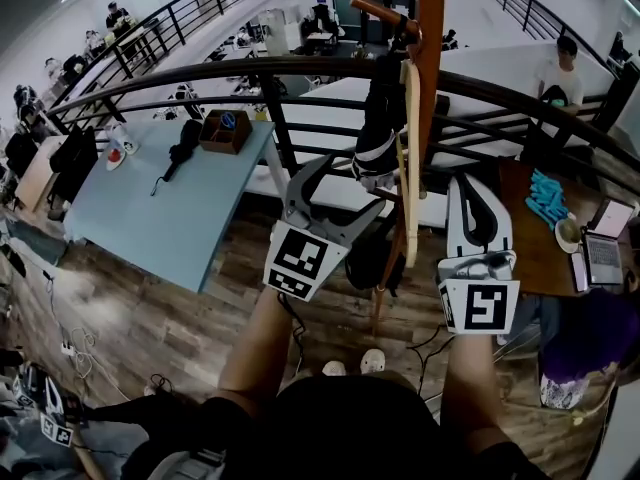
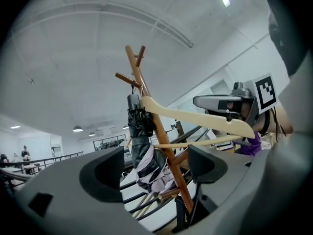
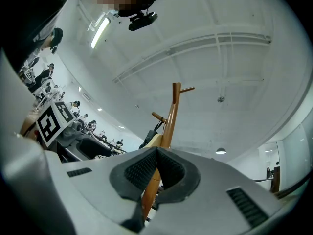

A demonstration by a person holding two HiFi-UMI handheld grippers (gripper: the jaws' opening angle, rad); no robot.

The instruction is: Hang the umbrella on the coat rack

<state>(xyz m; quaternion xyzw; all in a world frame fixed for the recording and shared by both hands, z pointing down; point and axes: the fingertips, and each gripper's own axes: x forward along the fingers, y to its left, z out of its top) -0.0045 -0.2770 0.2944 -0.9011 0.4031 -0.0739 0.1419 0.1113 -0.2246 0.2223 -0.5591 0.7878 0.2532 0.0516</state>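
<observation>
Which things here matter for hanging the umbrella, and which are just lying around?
Job: umbrella hanging on coat rack; left gripper, open; right gripper, shut.
Lying about: hanger, spare umbrella on blue table, brown box, laptop.

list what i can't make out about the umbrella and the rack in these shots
- How the umbrella hooks on the peg: left gripper view, the loop is too small and dark.
- Base of the coat rack: left gripper view, cut off behind the left gripper body; right gripper view, behind the shut right gripper.
- Most of the umbrella: right gripper view, hidden behind the rack's pole.
</observation>
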